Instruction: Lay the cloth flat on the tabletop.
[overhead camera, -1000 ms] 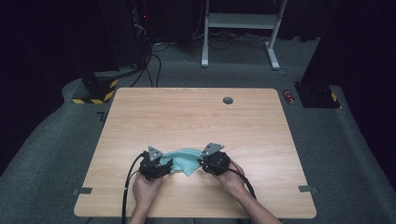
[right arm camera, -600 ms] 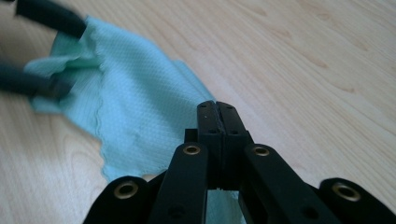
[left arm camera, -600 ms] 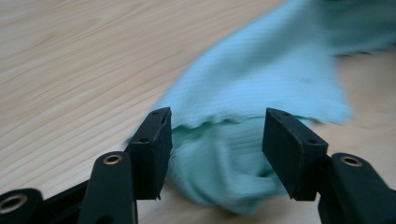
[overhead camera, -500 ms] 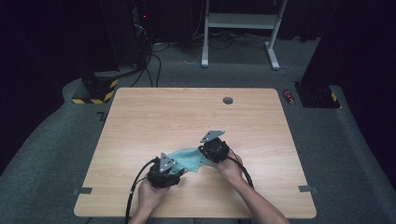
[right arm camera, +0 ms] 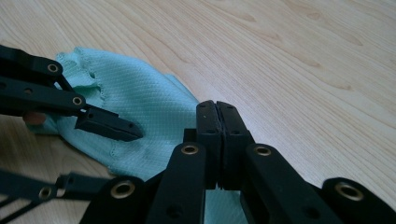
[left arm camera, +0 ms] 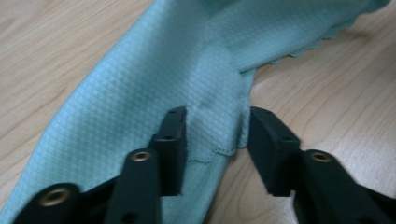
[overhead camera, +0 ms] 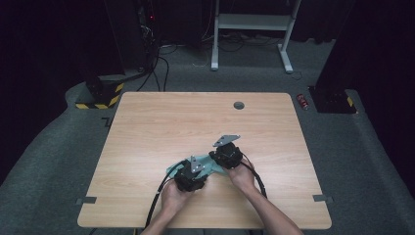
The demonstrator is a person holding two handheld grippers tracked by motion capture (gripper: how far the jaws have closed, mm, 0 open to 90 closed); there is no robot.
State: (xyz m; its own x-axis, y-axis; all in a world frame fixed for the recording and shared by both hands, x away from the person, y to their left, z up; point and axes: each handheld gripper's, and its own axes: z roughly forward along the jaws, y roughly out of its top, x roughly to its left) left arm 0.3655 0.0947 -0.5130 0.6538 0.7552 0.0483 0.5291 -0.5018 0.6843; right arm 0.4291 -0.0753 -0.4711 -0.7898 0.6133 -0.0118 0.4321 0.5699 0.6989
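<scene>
A teal cloth (overhead camera: 211,165) lies bunched on the wooden table (overhead camera: 205,117), near its front edge. My left gripper (left arm camera: 218,148) straddles a hemmed fold of the cloth (left arm camera: 187,79). Its jaws have just been closing, but a gap still shows and the pads do not press. In the high view the left gripper (overhead camera: 195,166) sits close beside my right gripper (overhead camera: 219,163). Seen in its own view, the right gripper (right arm camera: 217,122) is shut, pinching the cloth (right arm camera: 140,102) at an edge, with teal fabric showing under the jaws. One of the left gripper's fingers (right arm camera: 109,125) rests over the cloth at the left of that view.
A round grommet hole (overhead camera: 239,105) sits near the table's far edge. Black cables (overhead camera: 159,196) trail from the grippers toward the person. A red can (overhead camera: 303,101) lies on the floor past the right corner, and a white stand (overhead camera: 252,29) is behind the table.
The left gripper slid right along the cloth toward the right gripper. The right gripper moved farther from the person, and the cloth between them bunched up shorter.
</scene>
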